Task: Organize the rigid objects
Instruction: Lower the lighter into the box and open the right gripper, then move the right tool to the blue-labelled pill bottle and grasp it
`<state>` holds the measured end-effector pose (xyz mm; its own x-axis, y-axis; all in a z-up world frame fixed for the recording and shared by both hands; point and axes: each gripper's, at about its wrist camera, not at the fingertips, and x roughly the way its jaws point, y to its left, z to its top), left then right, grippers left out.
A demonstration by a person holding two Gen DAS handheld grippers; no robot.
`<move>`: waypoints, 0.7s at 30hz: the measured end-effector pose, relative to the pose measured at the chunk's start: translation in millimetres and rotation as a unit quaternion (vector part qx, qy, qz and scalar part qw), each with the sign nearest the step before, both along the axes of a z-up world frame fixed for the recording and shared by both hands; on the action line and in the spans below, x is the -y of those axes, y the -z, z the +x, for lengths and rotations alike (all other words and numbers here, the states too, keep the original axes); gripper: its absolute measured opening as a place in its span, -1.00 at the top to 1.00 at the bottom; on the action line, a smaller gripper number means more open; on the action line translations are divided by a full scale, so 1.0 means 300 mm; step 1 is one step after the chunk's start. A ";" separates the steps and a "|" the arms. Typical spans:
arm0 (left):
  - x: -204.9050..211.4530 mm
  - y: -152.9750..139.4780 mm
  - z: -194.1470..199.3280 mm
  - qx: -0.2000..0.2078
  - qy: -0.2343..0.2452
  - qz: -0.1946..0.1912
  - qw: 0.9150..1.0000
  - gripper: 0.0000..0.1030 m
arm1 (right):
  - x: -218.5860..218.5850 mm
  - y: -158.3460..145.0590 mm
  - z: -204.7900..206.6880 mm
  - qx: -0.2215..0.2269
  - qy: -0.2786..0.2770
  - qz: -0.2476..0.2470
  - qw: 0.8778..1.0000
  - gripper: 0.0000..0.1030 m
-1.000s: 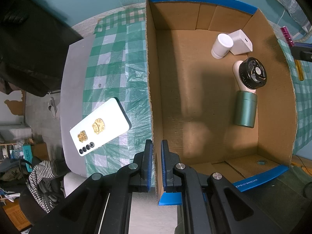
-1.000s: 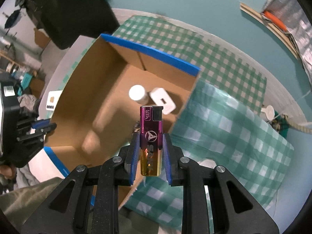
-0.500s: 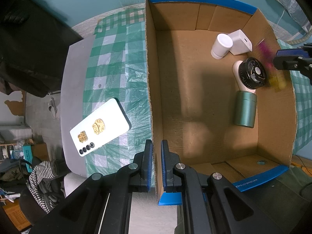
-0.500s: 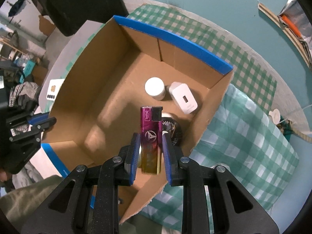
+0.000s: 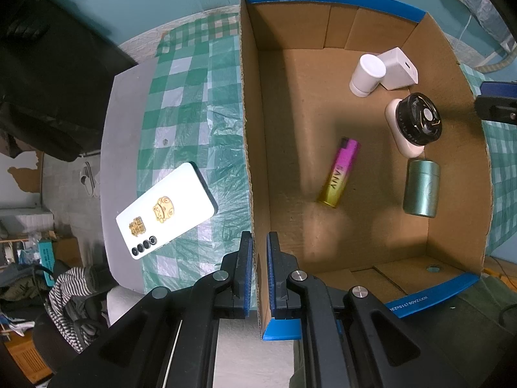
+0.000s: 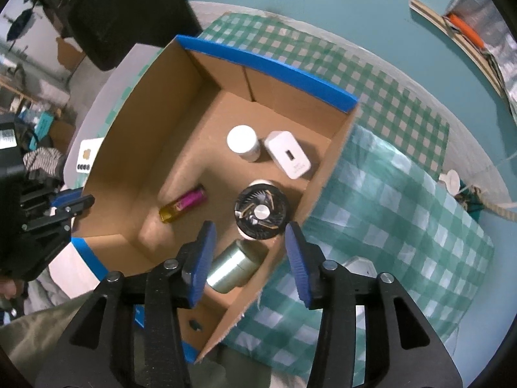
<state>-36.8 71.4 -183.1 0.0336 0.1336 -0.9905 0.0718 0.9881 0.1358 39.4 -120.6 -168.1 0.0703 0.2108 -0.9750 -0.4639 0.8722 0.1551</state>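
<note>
Holding: your left gripper [image 5: 257, 271] is clamped on the near wall of the box [image 5: 255, 148], one pad outside and one inside; it pins the box in place.
Right gripper: [image 6: 248, 258] jaws have just been opening and stand apart with nothing between them, hanging over the box's right side.
Lighter: [image 5: 337, 173] lies flat on the box floor near the middle, clear of the other items, its dark cap toward the far wall.
Phone: [image 5: 166, 215] the one task item not yet boxed, by my reading; it lies back-up on the green checked cloth [image 5: 190, 103] just outside the wall you are holding.
Risk 1: if you release the wall and swing left for the phone, the light box may slide on the slick cloth.
Risk 2: the phone is thin and flat; pads coming straight down will likely skate off it or push it toward the table edge [image 5: 116, 161], which is near.
Risk 3: reaching across with the right gripper means clearing the tall wall; clipping it would tip the box.
Inside box: white jar [image 5: 368, 74] touching white charger [image 5: 397, 68]; black-capped fan [image 5: 418, 118] just beside green can [image 5: 421, 187].
In the way: the box wall stands between right gripper and phone; nothing lies on the phone itself.
</note>
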 end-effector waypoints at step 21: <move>-0.002 0.004 -0.001 0.000 0.000 0.000 1.000 0.84 | 0.382 0.059 -0.005 -0.028 0.172 -0.003 0.985 -0.03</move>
<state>-37.1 71.8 -184.2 0.0331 0.1344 -0.9904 0.0723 0.9880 0.1365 37.9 -235.3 -185.7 0.0825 0.1785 -0.9805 -0.1319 0.9771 0.1668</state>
